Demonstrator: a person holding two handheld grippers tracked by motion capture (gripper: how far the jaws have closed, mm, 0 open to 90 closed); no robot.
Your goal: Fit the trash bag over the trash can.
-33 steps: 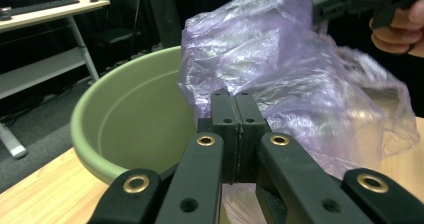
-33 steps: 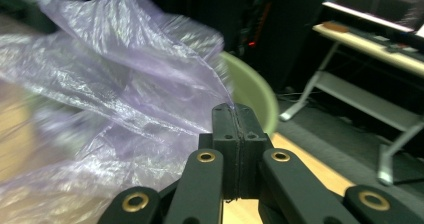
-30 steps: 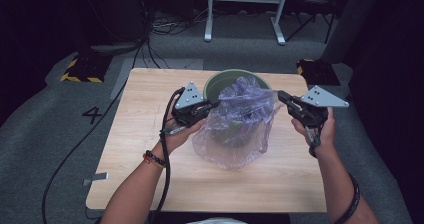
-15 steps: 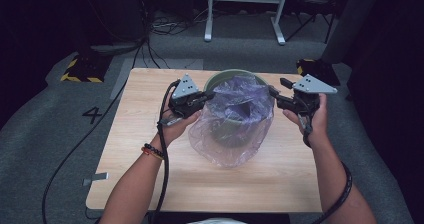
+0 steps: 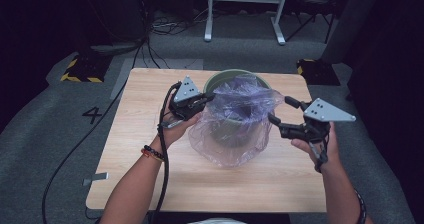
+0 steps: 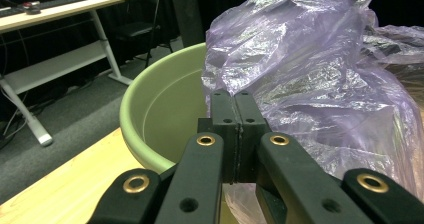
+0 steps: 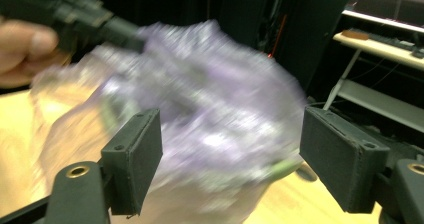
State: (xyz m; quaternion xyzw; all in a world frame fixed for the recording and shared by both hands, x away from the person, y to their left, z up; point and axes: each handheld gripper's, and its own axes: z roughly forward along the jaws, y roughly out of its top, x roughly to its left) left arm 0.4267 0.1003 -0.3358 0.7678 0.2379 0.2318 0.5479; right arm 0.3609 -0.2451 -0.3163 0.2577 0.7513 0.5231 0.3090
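A pale green bucket stands on the wooden table, and a thin purple plastic bag is draped over and around it. At the bucket's left rim my left gripper is shut on the bag's edge. The left gripper view shows its jaws pressed together on the film, beside the green wall. To the bag's right, my right gripper is open. Its jaws have just been opening. In the right gripper view they stand wide, with the blurred bag ahead of them and untouched.
The table ends close behind the bucket. On the grey floor beyond it are a white desk frame, loose cables and a yellow-and-black block. The left gripper's cable trails along the forearm towards the table's front edge.
My right gripper has let go of the bag's right edge, opened, and drawn away to the right. The bag has settled lower over the bucket. The left gripper keeps its hold.
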